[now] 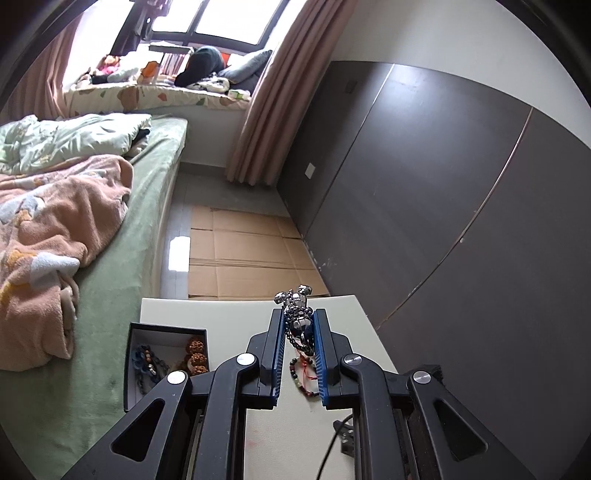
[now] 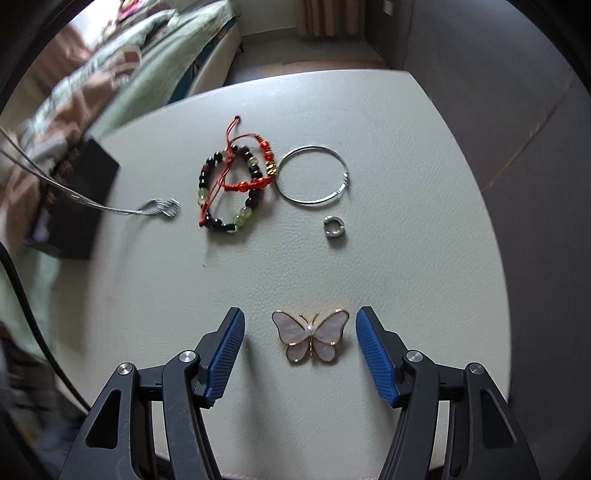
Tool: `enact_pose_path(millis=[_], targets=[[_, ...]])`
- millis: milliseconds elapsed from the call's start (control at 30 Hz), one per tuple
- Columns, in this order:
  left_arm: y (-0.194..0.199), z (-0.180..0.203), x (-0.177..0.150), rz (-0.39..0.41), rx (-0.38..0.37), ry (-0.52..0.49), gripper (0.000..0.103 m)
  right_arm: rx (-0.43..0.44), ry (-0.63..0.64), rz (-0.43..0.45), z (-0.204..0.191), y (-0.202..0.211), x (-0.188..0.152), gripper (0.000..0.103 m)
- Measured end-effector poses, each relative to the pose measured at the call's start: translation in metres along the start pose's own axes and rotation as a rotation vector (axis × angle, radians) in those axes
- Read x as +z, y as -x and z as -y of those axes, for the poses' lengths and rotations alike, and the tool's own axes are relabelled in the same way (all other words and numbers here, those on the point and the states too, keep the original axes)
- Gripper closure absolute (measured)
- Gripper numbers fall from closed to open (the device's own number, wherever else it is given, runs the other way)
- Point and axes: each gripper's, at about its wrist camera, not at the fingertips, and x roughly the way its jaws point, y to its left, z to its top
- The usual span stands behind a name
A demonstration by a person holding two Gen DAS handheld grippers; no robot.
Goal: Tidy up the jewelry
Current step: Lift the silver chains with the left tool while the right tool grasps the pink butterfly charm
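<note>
The left gripper (image 1: 299, 321) is clamping a silver chain (image 1: 298, 314), bunched upright between its pads and sticking out at 12 o'clock. Only this view is showing the box (image 1: 166, 354) at 9 o'clock. The right gripper (image 2: 300, 328) is gaping wide, bracketing the brooch (image 2: 311, 336), wings spreading 9-to-3. The bracelet (image 2: 232, 188) and hoop (image 2: 313, 176) are lying at 12 o'clock.

Bedroom bkgd, nothing here tied to the job.
Bed (image 1: 122, 236) w/ green sheet on left, pink blanket (image 1: 55, 236) bunched on it, pale green quilt (image 1: 70, 136) further back. Flattened cardboard (image 1: 243, 254) on floor betw bed & dark grey wall panels (image 1: 443, 192). Pinkish curtain (image 1: 273, 96) hangs by window (image 1: 210, 18); cluttered window seat (image 1: 159, 92) below it.
</note>
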Motion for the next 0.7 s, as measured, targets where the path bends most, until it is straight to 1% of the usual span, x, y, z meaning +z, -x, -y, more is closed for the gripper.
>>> enact_pose_path(millis=[67,133,167,200,300,367,567,700], targets=[[0.003,0.000,0.001,0.006,-0.001,0.000,0.087,-0.033,0.007,0.001,-0.005,-0.001,0.000,0.040],[0.008,0.002,0.004,0.019,-0.003,-0.002,0.087,-0.030,0.003,0.006,-0.006,0.000,-0.001,0.045],[0.012,0.003,0.006,0.029,-0.006,-0.004,0.087,-0.032,0.007,0.008,-0.007,0.001,-0.001,0.057],[0.016,0.004,0.008,0.039,-0.009,-0.007,0.087,-0.029,0.007,0.005,-0.008,0.002,0.000,0.061],[0.032,0.009,0.016,0.081,-0.018,-0.016,0.087,-0.023,0.005,0.005,-0.008,0.005,0.000,0.061],[0.041,0.011,0.021,0.105,-0.027,-0.019,0.087,-0.003,-0.007,0.018,-0.005,0.009,0.003,0.061],[0.069,0.009,0.039,0.188,-0.041,-0.007,0.087,0.053,-0.034,0.102,-0.002,0.030,0.006,0.061],[0.091,0.007,0.048,0.253,-0.044,-0.001,0.087,0.063,-0.034,0.106,-0.004,0.028,0.007,0.061]])
